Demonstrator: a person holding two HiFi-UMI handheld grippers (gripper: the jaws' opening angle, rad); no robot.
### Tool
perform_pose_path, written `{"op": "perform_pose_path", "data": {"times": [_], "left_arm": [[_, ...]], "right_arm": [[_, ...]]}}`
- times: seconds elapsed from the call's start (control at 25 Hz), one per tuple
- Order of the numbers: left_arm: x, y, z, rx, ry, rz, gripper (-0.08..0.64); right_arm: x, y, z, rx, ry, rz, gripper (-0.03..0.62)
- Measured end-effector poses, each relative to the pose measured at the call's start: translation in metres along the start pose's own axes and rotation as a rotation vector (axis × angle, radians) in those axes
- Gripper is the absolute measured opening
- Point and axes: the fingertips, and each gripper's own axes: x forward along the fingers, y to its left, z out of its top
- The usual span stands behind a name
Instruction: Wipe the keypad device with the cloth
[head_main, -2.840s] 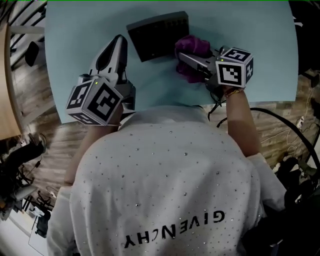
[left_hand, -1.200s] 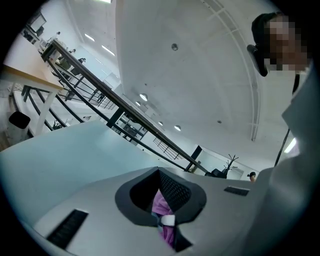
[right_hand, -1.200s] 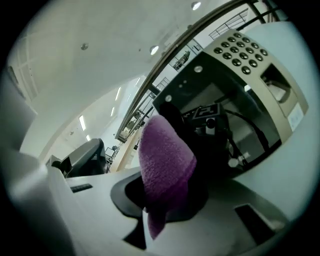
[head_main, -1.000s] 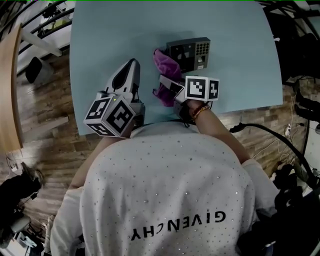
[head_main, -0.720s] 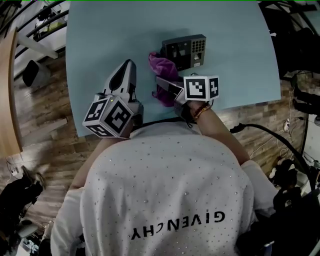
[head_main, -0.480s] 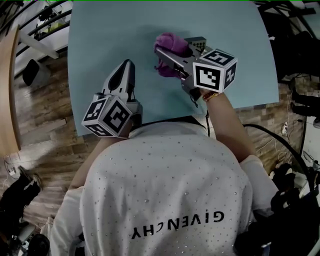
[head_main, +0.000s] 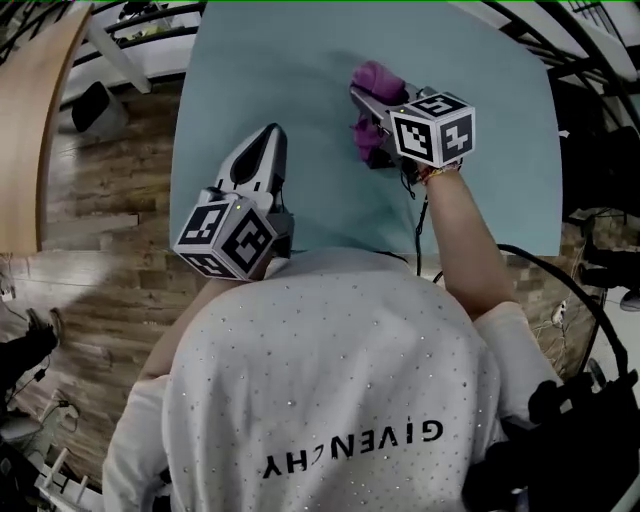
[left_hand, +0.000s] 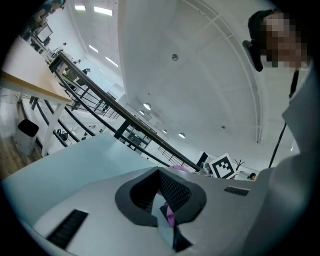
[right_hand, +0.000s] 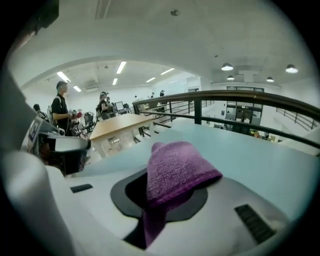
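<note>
left gripper (head_main: 268, 138) held over the worktop (head_main: 250, 60) by its near-left corner; jaws drawn together, nothing gripped | right gripper (head_main: 372, 102) held towards the far edge, about mid-width; jaws clamped on the purple cloth (head_main: 370, 78), which is draped over their tips | keypad device not made out in any view

The one word I can read is GIVENCHY, in dark capitals across my white shirt (head_main: 350, 445), lower middle of the head view, standing upside down there. The cube on my left tongs (head_main: 228, 236) and the cube on my right tongs (head_main: 432, 128) bear black-and-white square patterns, not letters or numbers.
</note>
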Motion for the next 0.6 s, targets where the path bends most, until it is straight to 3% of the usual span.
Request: {"op": "perform_pose_path", "data": {"times": [0.2,0.4,0.6], "left_arm": [[-0.019,0.032,-0.014,-0.074,0.028,0.090,0.000],[-0.012,0.032,-0.018,-0.079,0.040,0.076,0.000],[0.002,0.028,-0.019,-0.082,0.049,0.086,0.000]], "right_arm": [[0.008,-0.010,-0.020,-0.144,0.122,-0.083,0.041],[-0.008,-0.038,-0.026,-0.051,0.117,-0.126,0.048],[-0.036,-0.084,-0.040,-0.044,0.147,-0.221,0.048]]}}
